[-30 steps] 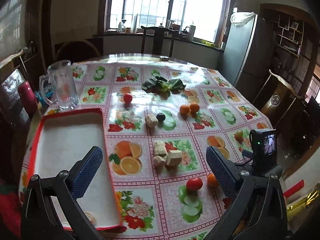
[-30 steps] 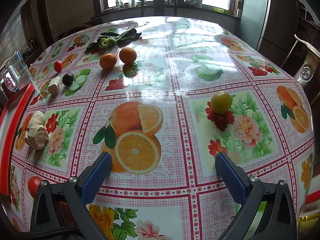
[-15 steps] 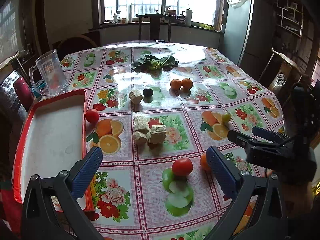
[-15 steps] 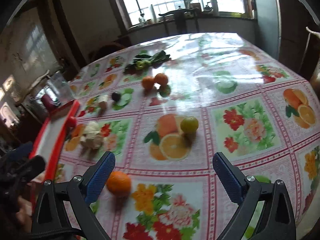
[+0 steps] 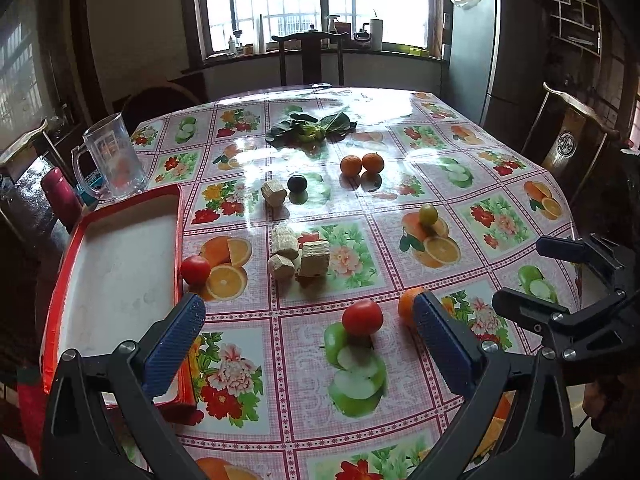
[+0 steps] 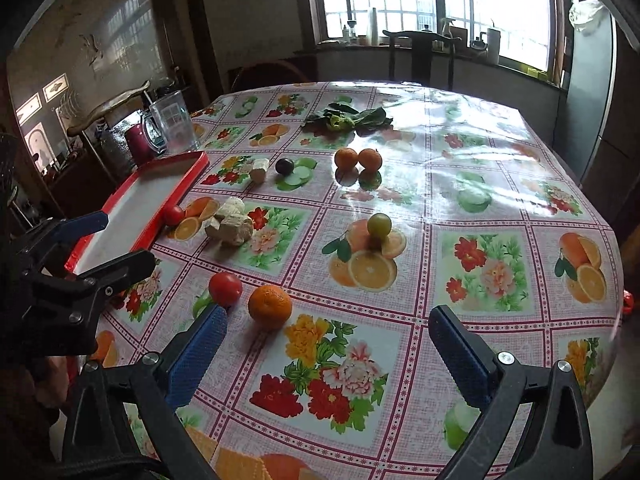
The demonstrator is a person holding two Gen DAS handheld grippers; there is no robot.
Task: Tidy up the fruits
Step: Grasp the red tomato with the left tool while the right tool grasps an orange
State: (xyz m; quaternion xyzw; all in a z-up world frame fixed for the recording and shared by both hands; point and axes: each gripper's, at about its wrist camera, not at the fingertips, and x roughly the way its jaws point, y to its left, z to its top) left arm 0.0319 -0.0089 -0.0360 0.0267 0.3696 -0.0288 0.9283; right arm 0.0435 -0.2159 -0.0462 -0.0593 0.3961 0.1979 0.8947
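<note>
Meanwhile both claws, left (image 5: 308, 328) and right (image 6: 328, 330), gape wide beside the bare red tray (image 5: 120, 248).

Orange (image 6: 270, 306) beside tomato (image 6: 225, 289)

Light source: daylight from the window (image 5: 320, 4) behind the bench, blown out to near white in both views.
Glare: strong sheen on the far half of the glossy tablecloth (image 6: 440, 120), washing out its printed pattern there.
Shadows: short and soft, falling toward the camera under the fruit.
Room edges: walls and corners dim, almost black.
Distortion: heavy fisheye; bench rim and window frame bow, dark vignette at the corners.
Focus: sharp centre, slight softness toward the edges.
</note>
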